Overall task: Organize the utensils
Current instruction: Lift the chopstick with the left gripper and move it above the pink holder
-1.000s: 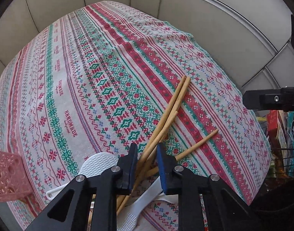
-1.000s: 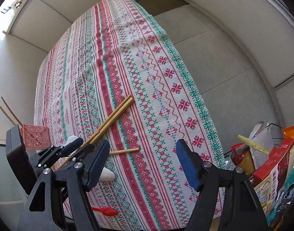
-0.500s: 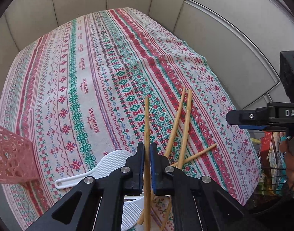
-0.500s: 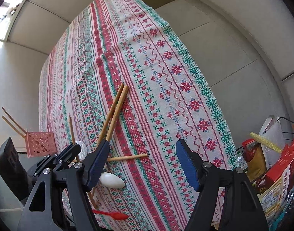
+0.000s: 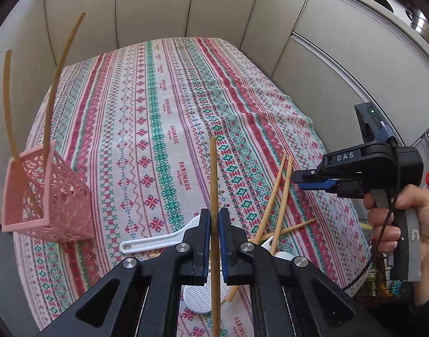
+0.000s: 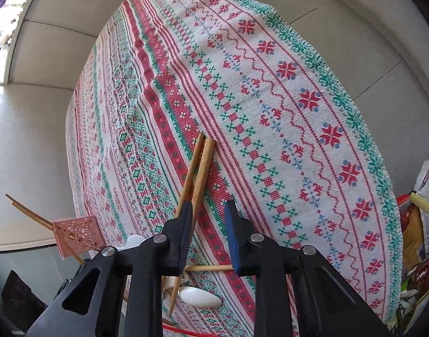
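Pink plastic basket [image 5: 46, 196] stands at the left edge of the desk [image 5: 164, 106], two chopsticks [image 5: 50, 90] leaning upright in it. Just right of it, a white rice paddle [image 5: 158, 241] lies flat on the patterned cloth. The left gripper [image 5: 214, 224] is clamped tight on one wooden chopstick [image 5: 213, 174], which stands upright between its pads, lifted clear of the cloth. Further right, a loose pair of chopsticks [image 5: 279, 193] lies crossed over another stick. The right gripper [image 6: 209, 224] hangs above that pair, jaws partly open, holding nothing.
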